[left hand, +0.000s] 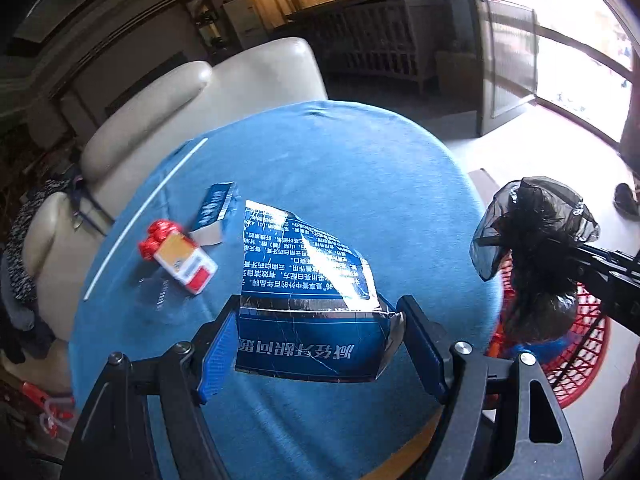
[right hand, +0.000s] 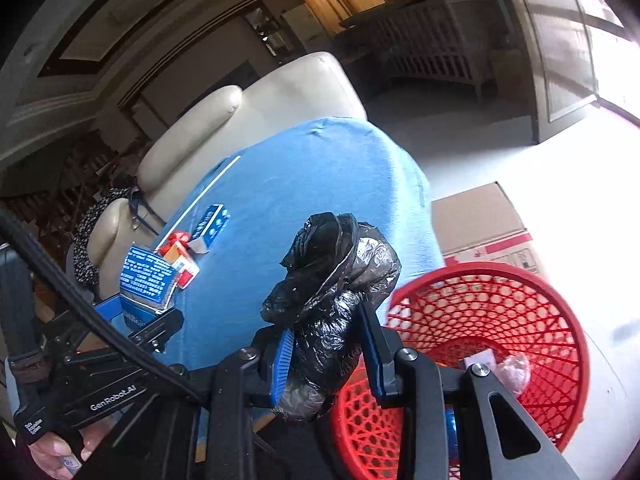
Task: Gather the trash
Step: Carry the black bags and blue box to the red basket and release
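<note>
Left wrist view: left claw [left hand: 318,354] is gripping the flattened blue carton [left hand: 308,292] by its lower end, jaws wide across it. The torn upper flap is sticking out toward 12 o'clock over the blue-covered table [left hand: 380,168]. Risk: the glossy card is bowing, so it could be sliding out before reaching the red basket [left hand: 576,360] at 3 o'clock. The red-and-white pack [left hand: 182,258] and small blue box [left hand: 214,204] are lying at 10 o'clock, still to collect.

Right wrist view: right claw [right hand: 326,354] is pinching the black plastic bag [right hand: 332,300], which is bulging above and below the pads. It is hanging at the basket's 9 o'clock rim, not over the opening. Risk: releasing here could be dropping it outside, or thin film could be clinging to a pad.
</note>
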Demonstrator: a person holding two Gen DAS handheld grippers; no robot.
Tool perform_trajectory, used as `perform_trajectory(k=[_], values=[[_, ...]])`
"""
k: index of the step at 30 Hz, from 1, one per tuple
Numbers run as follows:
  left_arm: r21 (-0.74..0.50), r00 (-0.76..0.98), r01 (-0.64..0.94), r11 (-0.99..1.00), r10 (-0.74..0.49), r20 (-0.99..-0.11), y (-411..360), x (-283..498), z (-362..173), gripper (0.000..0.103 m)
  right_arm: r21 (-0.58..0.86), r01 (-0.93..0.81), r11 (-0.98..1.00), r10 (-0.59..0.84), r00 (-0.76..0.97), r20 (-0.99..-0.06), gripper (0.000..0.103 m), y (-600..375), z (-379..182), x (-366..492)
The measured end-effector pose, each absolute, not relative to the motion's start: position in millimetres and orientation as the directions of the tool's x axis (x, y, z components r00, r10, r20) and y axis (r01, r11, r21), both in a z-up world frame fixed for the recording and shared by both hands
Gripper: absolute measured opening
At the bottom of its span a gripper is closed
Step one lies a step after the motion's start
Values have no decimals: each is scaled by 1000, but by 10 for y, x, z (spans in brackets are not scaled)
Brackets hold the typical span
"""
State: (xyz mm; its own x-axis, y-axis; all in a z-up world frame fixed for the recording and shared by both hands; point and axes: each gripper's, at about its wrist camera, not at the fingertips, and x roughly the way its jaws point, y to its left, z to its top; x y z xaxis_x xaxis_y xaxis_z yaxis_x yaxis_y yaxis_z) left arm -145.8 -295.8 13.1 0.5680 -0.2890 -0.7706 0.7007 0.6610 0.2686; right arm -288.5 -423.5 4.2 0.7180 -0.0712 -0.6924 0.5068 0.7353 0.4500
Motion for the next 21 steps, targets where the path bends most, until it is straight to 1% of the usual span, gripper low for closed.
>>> perform_trajectory(k=[3,6,11,21], values=[[236,530,738,632,-328,-782,-3060,-1505,104,78,439,539,719,-101,706,-701,34,-4346,18,-2995],[176,465,782,598,-370,-805,-3180,-1538,47,78,429,578,694,-130,687,-715,34,-4472,-19,-3118],[130,380,840,526,-401,-833,-3399,-1678,-79,78,407,639,652,-165,644,-747,34,-4657,-123,-3306],[103,261,930,354,-436,-861,-3767,-2060,-279,78,372,709,599,-191,578,-793,34,-4826,-263,-3613]])
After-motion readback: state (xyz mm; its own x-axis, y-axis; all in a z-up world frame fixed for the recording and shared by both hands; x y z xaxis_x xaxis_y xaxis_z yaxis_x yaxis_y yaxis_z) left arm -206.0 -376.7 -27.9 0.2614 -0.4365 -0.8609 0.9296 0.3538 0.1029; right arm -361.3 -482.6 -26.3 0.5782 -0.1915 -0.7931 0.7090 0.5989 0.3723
